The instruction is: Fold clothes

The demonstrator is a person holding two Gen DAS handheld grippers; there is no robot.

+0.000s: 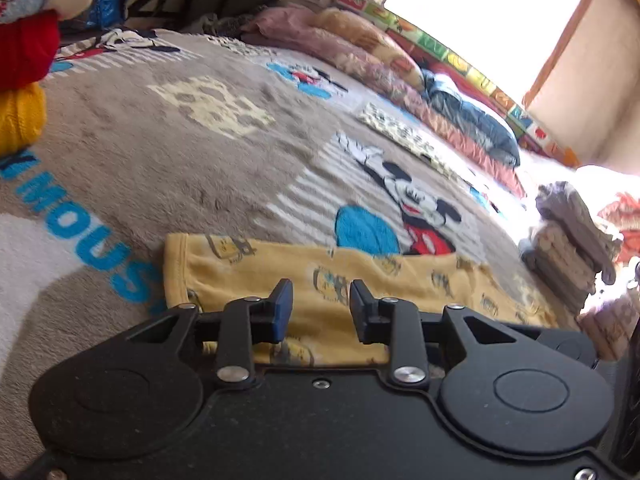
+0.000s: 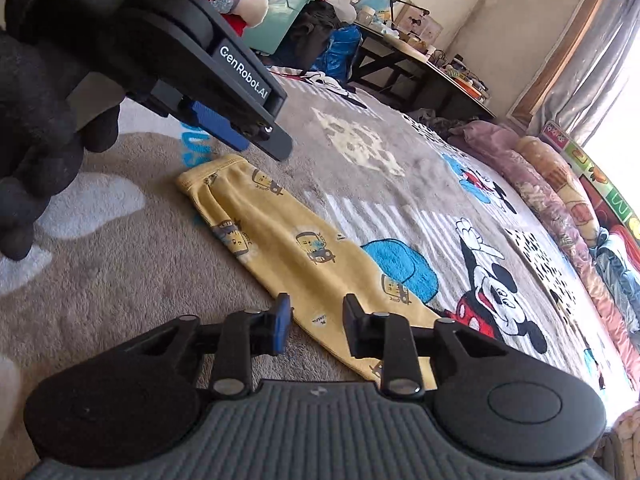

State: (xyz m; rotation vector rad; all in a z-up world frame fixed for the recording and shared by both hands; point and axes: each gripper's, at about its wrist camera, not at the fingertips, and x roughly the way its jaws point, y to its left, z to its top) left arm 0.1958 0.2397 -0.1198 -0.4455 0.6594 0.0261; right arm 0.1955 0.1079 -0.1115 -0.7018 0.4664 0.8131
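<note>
A yellow child's garment printed with small cars lies flat as a long narrow strip on the grey Mickey Mouse blanket. My left gripper hovers over the strip's near edge. Its jaws stand apart with nothing between the pads. In the right wrist view the same garment runs from far left to near right. My right gripper stands open just above its near end, and no cloth is pinched. The left gripper, held by a black-gloved hand, hangs above the garment's far end.
A stack of folded clothes sits at the blanket's right edge. Pillows line the far side under a bright window. Red and yellow knitwear is piled at the left. A low table and a green bin stand behind.
</note>
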